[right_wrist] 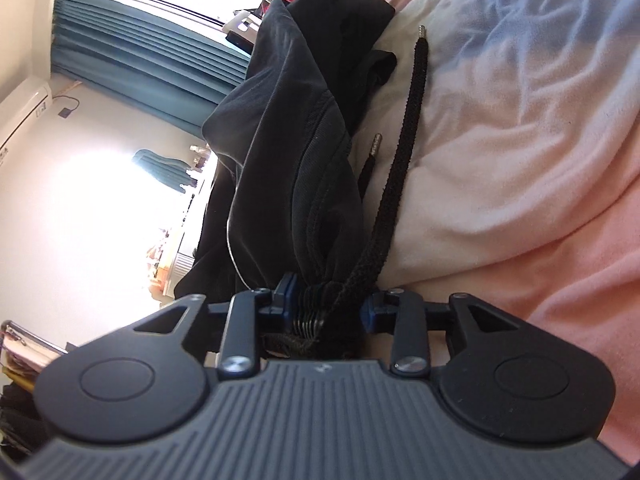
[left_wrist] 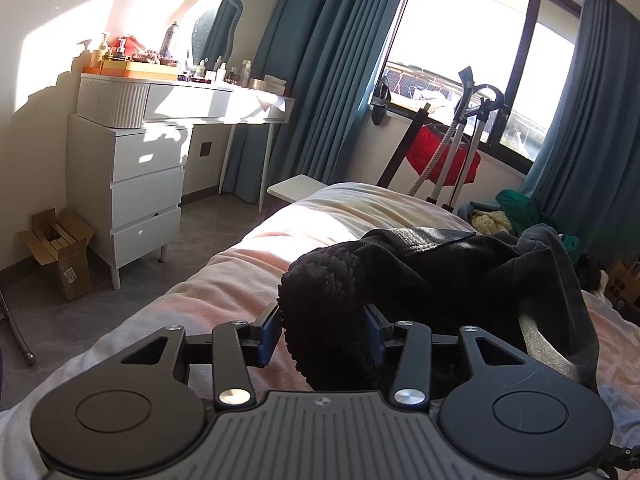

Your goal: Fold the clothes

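Note:
A black garment lies bunched on the pink and white bedcover. My left gripper is shut on a thick fuzzy black fold of it, which bulges up between the blue pads. In the right wrist view, which is rolled sideways, the same dark garment hangs in folds over the bedcover. My right gripper is shut on its gathered edge, where two black drawstrings with metal tips come out and trail across the cover.
A white dresser and vanity with bottles and a mirror stand left. A cardboard box sits on the grey floor. Teal curtains frame the window. A stand with red fabric and more clothes are beyond the bed.

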`<state>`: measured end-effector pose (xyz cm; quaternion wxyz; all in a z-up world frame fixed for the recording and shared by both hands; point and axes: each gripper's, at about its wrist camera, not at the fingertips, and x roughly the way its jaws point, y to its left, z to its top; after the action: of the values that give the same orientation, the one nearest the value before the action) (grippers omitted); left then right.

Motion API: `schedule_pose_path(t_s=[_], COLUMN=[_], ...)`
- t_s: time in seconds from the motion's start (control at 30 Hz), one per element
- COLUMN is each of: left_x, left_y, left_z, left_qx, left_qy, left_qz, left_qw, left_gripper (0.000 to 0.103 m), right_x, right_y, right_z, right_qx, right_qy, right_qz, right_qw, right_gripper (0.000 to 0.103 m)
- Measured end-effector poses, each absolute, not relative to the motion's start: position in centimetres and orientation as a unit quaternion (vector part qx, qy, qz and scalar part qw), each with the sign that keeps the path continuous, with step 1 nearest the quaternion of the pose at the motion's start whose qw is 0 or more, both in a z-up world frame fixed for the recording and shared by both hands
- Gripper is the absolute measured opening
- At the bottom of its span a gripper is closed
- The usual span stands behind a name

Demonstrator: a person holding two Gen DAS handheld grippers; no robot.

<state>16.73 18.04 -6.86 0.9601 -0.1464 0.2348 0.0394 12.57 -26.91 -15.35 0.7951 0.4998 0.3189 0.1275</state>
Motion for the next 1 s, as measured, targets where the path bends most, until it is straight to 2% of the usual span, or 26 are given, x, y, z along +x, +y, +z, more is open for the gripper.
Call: schedule_pose_path(t_s=[0.13,0.5,0.6,0.67,0.7,0.73,0.8,1.0], left_x=[17.0,17.7,18.1,18.4,18.5,18.6,18.8,19.3], left_y=[18.0,18.2,18.1,18.0,18.0,18.0,18.1,18.3], left_z=[-7.0,-7.5,-7.7,-7.9,-7.9,-8.0,-8.1,-8.4], left_qx=[-0.147,-0.155,-0.153,-0.150,-0.149,-0.149,-0.151,-0.157], left_qy=[0.236,0.235,0.234,0.233,0.233,0.233,0.231,0.230], left_qz=[0.037,0.029,0.028,0.027,0.025,0.024,0.024,0.020], left_qw=[0.960,0.959,0.960,0.960,0.961,0.961,0.961,0.960], left_gripper=[0.047,0.048,0.048,0.048,0.048,0.048,0.048,0.048], right_x=[13.2,14.4,14.7,14.9,15.0,15.1,15.3,16.1], right_y=[-27.6,-28.1,-28.3,-28.4,-28.3,-28.1,-27.8,-28.0], right_z=[-16.2,-18.0,-18.5,-18.8,-18.8,-18.8,-18.6,-19.2], right_qx=[0.540,0.588,0.601,0.609,0.610,0.608,0.604,0.615], right_qy=[0.313,0.306,0.304,0.303,0.298,0.291,0.277,0.274], right_qz=[0.139,0.166,0.174,0.179,0.184,0.193,0.206,0.211], right_qw=[0.769,0.730,0.719,0.711,0.711,0.713,0.718,0.708], right_gripper=[0.050,0.054,0.062,0.063,0.068,0.078,0.087,0.087])
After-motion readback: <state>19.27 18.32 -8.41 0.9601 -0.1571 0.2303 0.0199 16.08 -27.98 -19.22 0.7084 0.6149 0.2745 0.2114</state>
